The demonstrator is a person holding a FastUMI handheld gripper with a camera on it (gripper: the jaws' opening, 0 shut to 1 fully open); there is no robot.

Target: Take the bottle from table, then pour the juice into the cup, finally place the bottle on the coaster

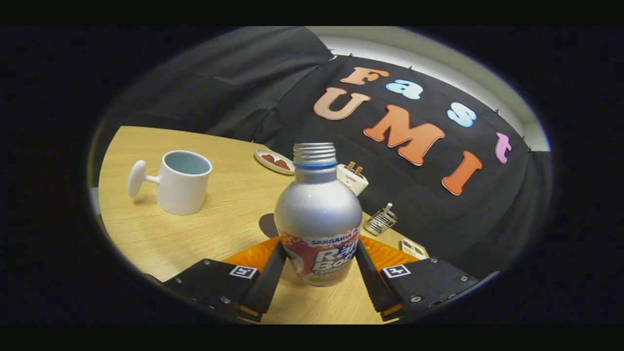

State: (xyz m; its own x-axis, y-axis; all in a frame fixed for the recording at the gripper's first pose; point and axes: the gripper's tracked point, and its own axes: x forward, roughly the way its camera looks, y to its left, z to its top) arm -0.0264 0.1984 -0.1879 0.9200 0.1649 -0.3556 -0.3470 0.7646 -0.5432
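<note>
A silver bottle (317,214) with a printed label and an open threaded neck stands upright between my two black fingers (269,278). Both fingers press on its lower sides, so my gripper (319,265) is shut on it. The bottle's base seems slightly above the wooden table (229,214), with its shadow just behind. An orange coaster (385,253) lies right behind the bottle, partly hidden by it and by the fingers. A white cup (184,182) with a knob-ended handle stands on the table beyond the fingers, to the left, upright and apart from the bottle.
A small oval dish (274,160) with reddish pieces lies at the table's far edge. Next to it is a white toaster-like toy (352,178), then a small wire rack (381,220) and a small box (414,249) along the right edge.
</note>
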